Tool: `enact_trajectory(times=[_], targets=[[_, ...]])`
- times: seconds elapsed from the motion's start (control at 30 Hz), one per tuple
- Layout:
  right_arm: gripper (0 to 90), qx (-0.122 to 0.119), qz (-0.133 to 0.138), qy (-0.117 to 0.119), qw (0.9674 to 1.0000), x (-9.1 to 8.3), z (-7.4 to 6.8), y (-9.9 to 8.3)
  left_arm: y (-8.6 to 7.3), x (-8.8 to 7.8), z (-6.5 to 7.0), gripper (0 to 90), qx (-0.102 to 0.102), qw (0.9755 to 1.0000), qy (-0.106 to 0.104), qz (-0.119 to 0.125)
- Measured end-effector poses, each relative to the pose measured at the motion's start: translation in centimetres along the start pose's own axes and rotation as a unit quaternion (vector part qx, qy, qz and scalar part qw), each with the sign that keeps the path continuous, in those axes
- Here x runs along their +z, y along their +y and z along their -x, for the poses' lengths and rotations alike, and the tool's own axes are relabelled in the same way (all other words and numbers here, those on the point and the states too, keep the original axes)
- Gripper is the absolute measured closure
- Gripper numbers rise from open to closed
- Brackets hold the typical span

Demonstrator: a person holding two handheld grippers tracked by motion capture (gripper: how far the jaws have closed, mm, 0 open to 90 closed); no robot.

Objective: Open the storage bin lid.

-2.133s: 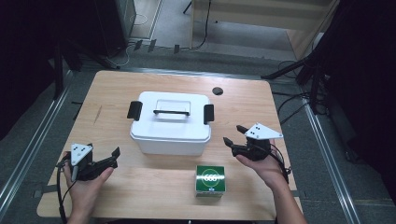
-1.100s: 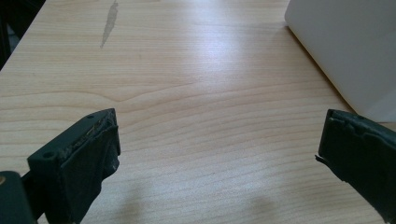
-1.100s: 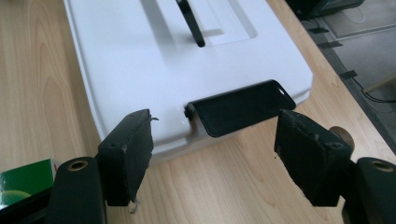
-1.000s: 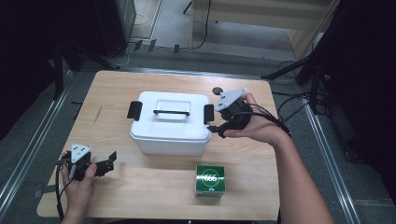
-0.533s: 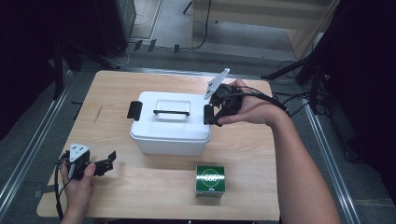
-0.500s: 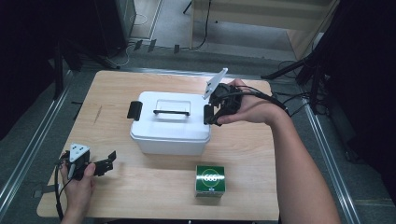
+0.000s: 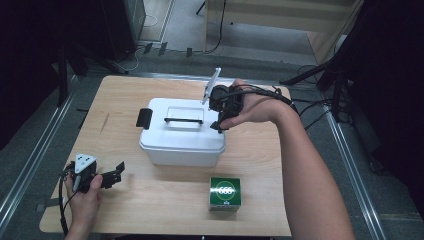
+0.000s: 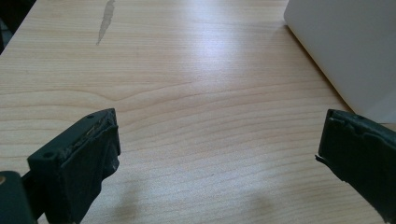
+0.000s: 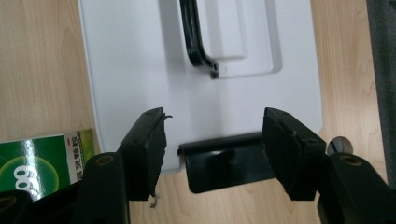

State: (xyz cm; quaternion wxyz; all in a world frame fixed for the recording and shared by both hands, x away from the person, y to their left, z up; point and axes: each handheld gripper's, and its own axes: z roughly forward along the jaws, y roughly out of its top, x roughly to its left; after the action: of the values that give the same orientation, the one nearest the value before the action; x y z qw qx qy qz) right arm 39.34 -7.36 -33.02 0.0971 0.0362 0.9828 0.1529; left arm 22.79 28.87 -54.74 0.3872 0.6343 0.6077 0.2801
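Latch point(image 9: 227, 161), black, is sitting between the right gripper's point(image 9: 212, 151) jaws, on the near end of the white box point(image 9: 140, 84); those jaws have just been closing, yet a gap is showing on each side and the pads are not pressing it. Box lid is spreading out beyond the latch, with the black handle point(image 9: 196, 39) lying farther on. Green carton point(image 9: 39, 161) is resting on the table point(image 9: 37, 56) just beside that gripper's left jaw. Left gripper point(image 8: 219, 154) is idling with jaws wide apart over bare wood, a corner of the box point(image 8: 345, 51) lying beyond its right jaw.
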Motion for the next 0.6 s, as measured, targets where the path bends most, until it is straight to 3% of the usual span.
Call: enact_trajectory(times=[0.13,0.27,0.6], targets=[[45.5,-0.007,-0.004,0.001,1.0000,0.2,0.2,1.4,0.0,0.0,0.0,0.0,0.001,1.0000,-0.001,-0.001],[50.6,-0.029,-0.010,0.017,0.9994,0.6,-0.1,2.5,0.0,0.0,0.0,0.0,0.003,1.0000,0.002,-0.001],[62.1,-0.042,-0.036,0.005,0.9985,1.6,-0.1,4.9,0.0,0.0,0.0,0.0,0.002,1.0000,0.002,-0.003]])
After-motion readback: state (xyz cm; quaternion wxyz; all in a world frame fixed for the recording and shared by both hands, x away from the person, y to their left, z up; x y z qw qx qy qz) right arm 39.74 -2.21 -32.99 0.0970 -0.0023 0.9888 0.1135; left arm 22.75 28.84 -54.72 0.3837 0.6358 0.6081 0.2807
